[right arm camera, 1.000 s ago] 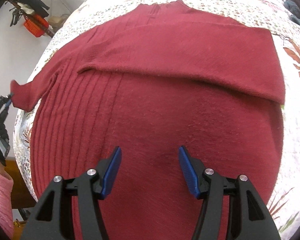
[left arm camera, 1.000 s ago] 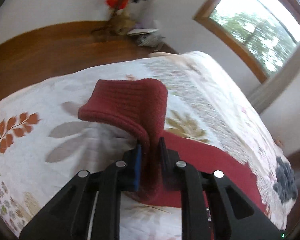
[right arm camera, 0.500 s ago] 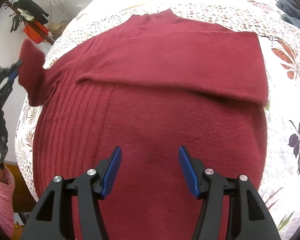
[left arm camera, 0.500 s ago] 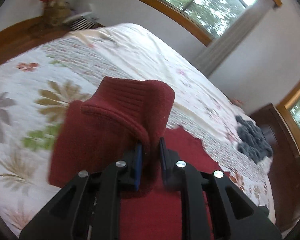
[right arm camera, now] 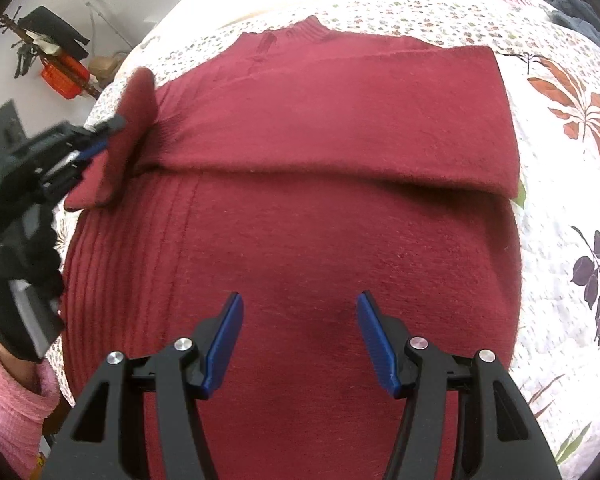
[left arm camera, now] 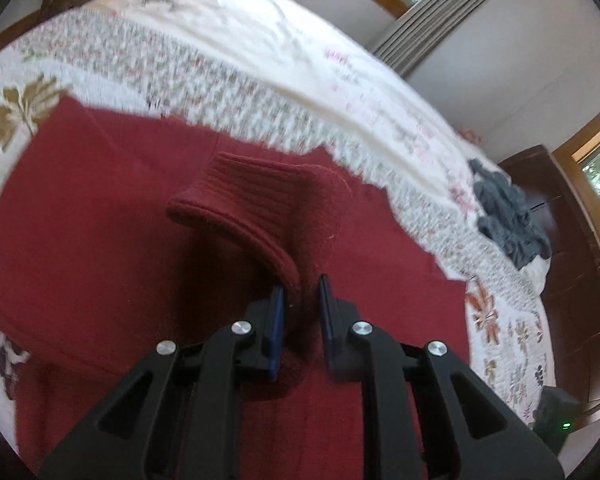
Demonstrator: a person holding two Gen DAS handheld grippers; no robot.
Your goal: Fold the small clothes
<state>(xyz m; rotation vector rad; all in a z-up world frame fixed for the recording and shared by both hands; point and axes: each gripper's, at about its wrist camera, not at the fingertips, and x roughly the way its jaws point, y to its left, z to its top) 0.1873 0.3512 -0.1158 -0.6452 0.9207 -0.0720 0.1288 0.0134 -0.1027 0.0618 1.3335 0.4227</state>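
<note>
Since 1 s ago our left gripper [left arm camera: 300, 304], clamped on sleeve cuff [left arm camera: 260, 204], swung over red sweater [right arm camera: 300, 240] on floral quilt [right arm camera: 560, 240]. Rt view only: right gripper [right arm camera: 300, 332] wide open, empty; gloved hand [right arm camera: 16, 292]. Lt view only: curtain [left arm camera: 432, 12], grey garment [left arm camera: 508, 216].

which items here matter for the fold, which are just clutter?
In the job:
- red sweater
- sleeve cuff, clamped in the left gripper
- right gripper, open over the sweater body
- bed, the work surface

Lying about:
- grey garment on the bed
- coat rack
- curtain
</note>
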